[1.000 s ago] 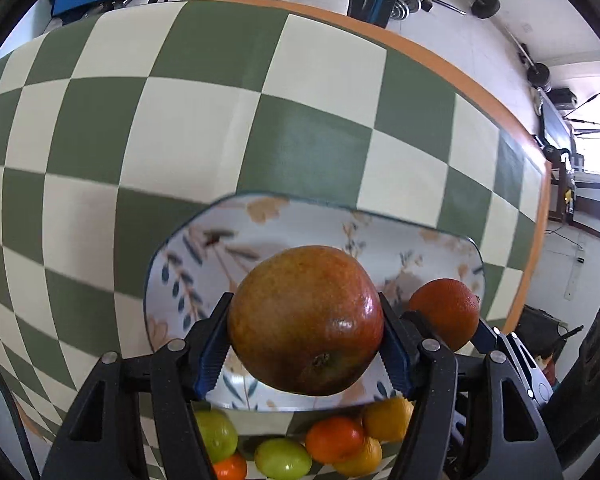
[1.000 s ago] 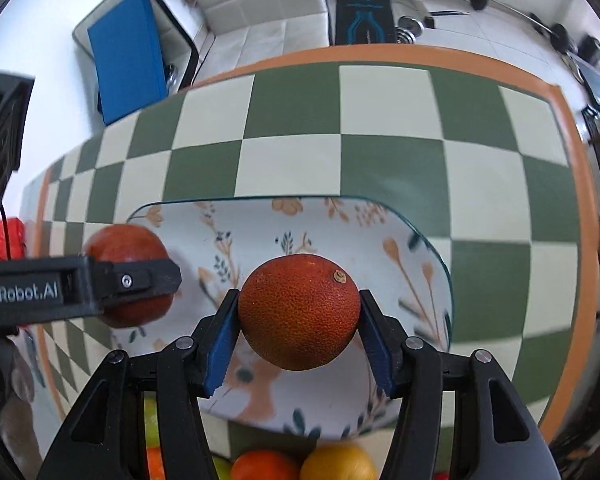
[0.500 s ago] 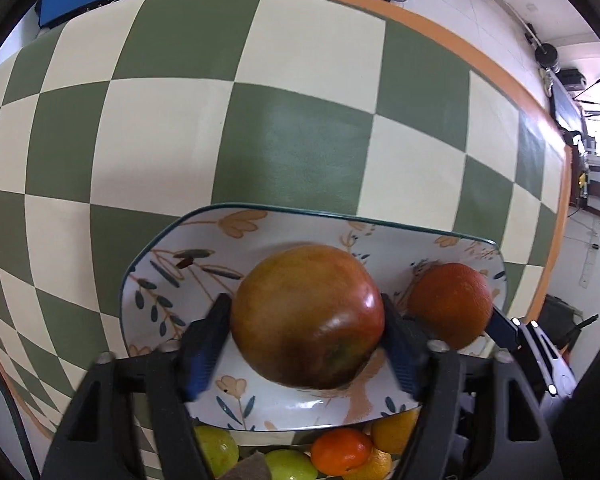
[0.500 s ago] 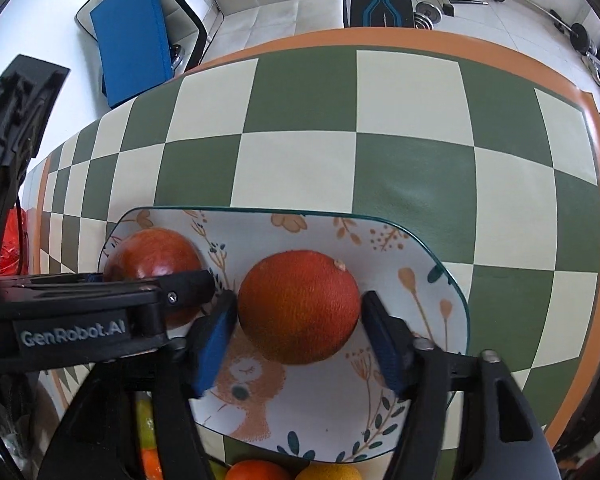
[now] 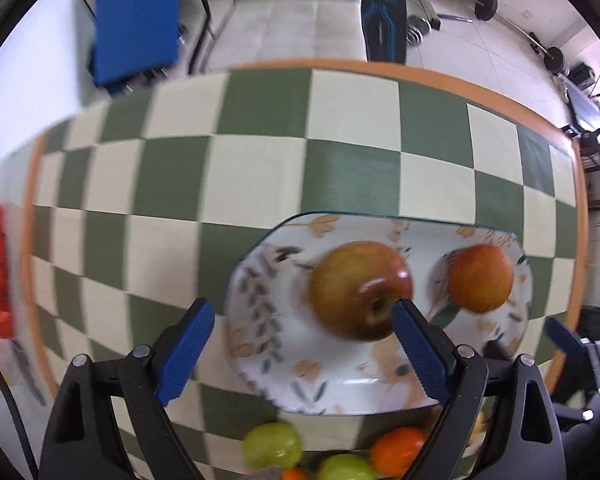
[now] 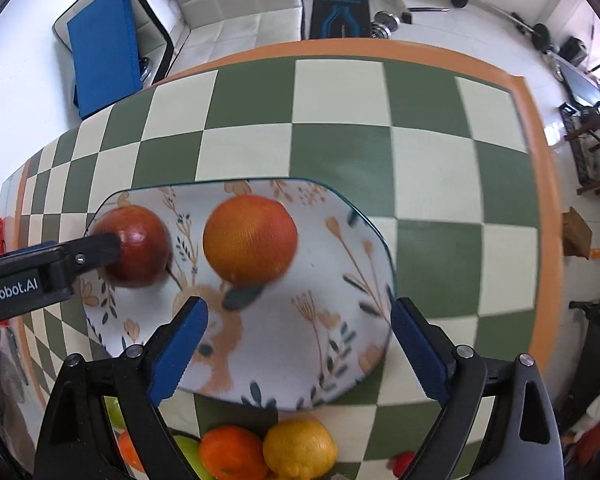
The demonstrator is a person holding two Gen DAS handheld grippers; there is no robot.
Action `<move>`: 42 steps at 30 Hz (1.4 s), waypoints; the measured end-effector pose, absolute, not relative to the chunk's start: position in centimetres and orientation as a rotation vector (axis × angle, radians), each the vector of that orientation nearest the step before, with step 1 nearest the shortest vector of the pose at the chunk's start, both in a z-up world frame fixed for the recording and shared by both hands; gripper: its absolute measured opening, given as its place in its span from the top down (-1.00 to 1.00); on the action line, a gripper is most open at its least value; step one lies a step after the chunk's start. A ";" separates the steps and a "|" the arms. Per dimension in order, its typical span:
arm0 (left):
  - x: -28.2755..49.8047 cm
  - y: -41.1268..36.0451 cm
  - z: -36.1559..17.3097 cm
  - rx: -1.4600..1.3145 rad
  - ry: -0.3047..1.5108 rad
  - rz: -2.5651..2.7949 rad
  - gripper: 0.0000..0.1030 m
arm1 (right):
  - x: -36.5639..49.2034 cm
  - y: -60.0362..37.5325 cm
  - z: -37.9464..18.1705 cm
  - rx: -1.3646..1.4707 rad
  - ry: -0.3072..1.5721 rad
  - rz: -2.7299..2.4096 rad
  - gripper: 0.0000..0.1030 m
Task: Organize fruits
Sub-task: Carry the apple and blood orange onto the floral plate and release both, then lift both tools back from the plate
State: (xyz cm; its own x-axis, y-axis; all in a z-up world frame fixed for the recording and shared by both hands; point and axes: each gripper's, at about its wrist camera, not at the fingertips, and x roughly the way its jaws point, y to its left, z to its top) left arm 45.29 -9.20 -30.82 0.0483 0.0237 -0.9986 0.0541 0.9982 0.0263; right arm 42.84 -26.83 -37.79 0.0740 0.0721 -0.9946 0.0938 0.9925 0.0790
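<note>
On the floral plate [image 5: 260,344] in the left wrist view sits the apple [image 5: 360,290], with the orange [image 5: 480,278] to its right. The left gripper [image 5: 302,354] has jaws that have just been opening, wide apart, nothing clamped.

Right wrist view: same story. The right gripper [image 6: 298,350] has jaws freshly spread, the orange [image 6: 250,240] lying free on the plate [image 6: 340,320] on the checkered desk [image 6: 340,152]; more fruit [image 6: 298,454] sits near the bottom edge.

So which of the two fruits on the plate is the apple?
The red-and-green apple, showing its stem dimple, lies on the plate nearer the left gripper. The other is a smooth-round orange.
</note>
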 end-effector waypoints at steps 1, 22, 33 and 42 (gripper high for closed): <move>44.8 -9.1 -30.3 0.074 1.506 -0.022 -0.76 | 42.4 -26.9 -37.4 0.130 1.490 -0.024 -0.84; 31.0 -7.1 -17.2 0.098 1.209 -0.070 -0.76 | 30.2 -25.6 -23.8 0.118 1.253 -0.058 -0.84; 26.5 -6.9 -12.8 0.091 1.097 -0.096 -0.76 | 24.8 -24.2 -17.4 0.112 1.139 -0.039 -0.84; 26.3 -6.1 -13.9 0.063 1.124 -0.065 -0.99 | 23.9 -24.3 -17.1 0.189 1.133 -0.026 -0.84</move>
